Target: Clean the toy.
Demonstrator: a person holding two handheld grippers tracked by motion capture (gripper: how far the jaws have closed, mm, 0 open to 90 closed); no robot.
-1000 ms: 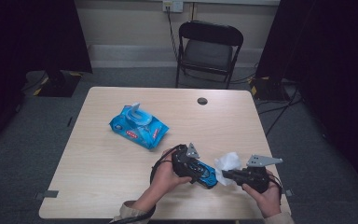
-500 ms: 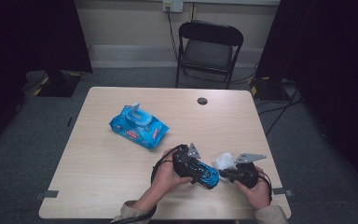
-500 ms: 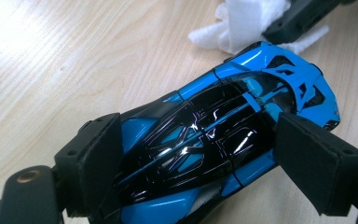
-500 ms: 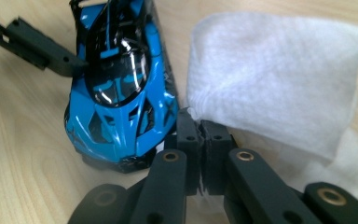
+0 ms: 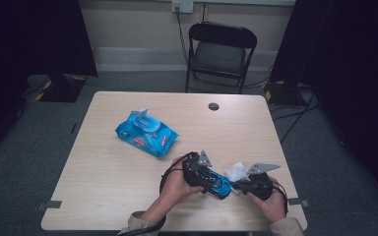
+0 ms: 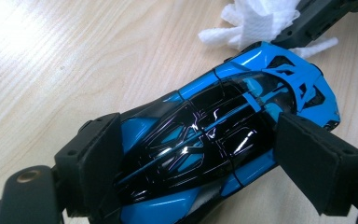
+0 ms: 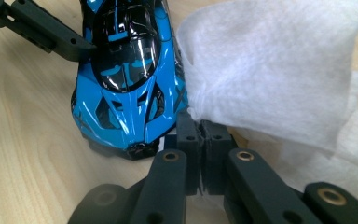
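- Blue plastic marks the pack of wet wipes (image 5: pixel 146 132), which lies left of centre on the pale wooden table (image 5: pixel 103 196) with its flap raised; it sits well apart from the hands, probably parked there as the source of the wipe, out of the working area.
- Next to the right, near the table's front edge, the left gripper (image 6: pixel 200 158) clamps the blue-and-black toy car (image 6: pixel 223 135) across its sides, one pad on each flank. That grip appears meant to pin the car to the tabletop so it cannot roll while it is rubbed.
- Just right of the car, the white wipe (image 7: pixel 279 60) bunches against the car's side, touching its bodywork, so the cloth looks placed for cleaning that flank.
- Farthest right, the right gripper (image 7: pixel 199 135) has its jaws clenched on a corner of the wipe, and pinching only the edge leaves most of the cloth free to drag over the paint.
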